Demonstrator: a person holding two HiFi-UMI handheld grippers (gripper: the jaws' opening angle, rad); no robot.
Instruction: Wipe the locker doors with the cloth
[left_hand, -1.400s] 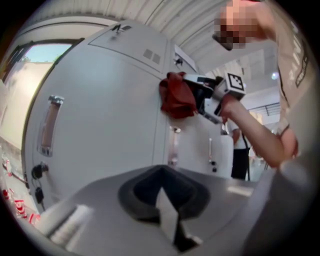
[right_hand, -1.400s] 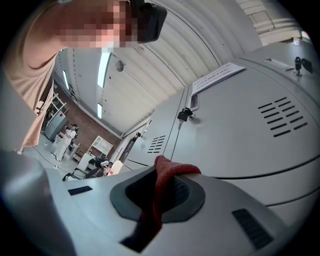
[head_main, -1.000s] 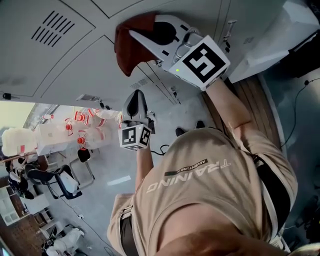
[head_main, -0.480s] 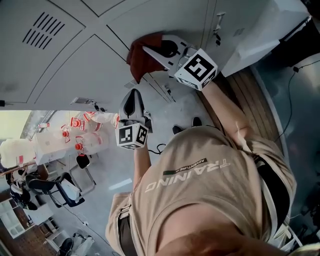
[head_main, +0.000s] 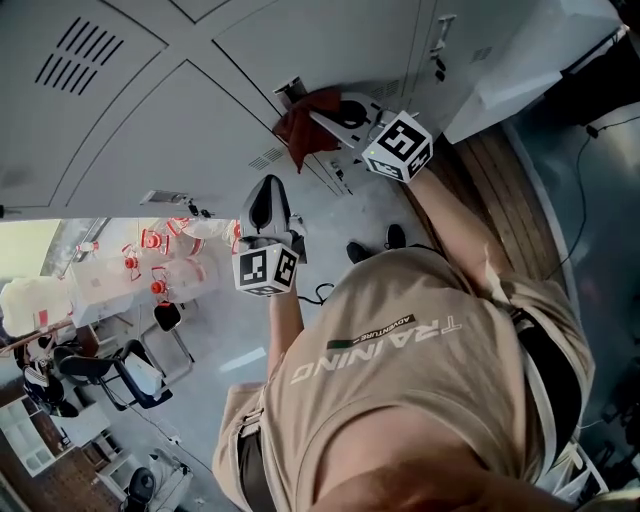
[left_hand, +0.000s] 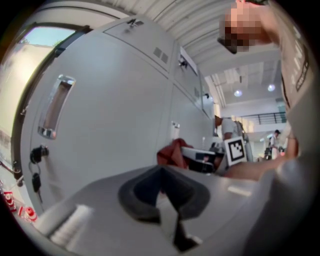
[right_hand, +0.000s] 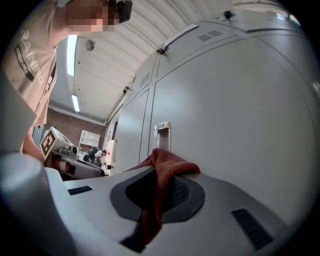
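A red cloth (head_main: 303, 122) is pressed against a grey locker door (head_main: 190, 120) in the head view, and my right gripper (head_main: 318, 114) is shut on it. In the right gripper view the cloth (right_hand: 164, 172) bunches up out of the closed jaws, right in front of the door (right_hand: 240, 110) and near a recessed handle (right_hand: 163, 134). My left gripper (head_main: 268, 192) hangs lower, off the door, shut with nothing in it. The left gripper view shows its closed jaws (left_hand: 161, 174), with the cloth (left_hand: 172, 151) and the right gripper (left_hand: 202, 159) beyond them.
More locker doors with vent slits (head_main: 75, 55) fill the top of the head view. A handle (left_hand: 55, 106) and hanging keys (left_hand: 36, 172) sit on the nearest door. Below are office chairs (head_main: 110, 362), a table with red items (head_main: 150, 262) and a wooden floor strip (head_main: 500, 190).
My right gripper has slid the cloth to the right and slightly down across the locker door. The left gripper has stayed in about the same place.
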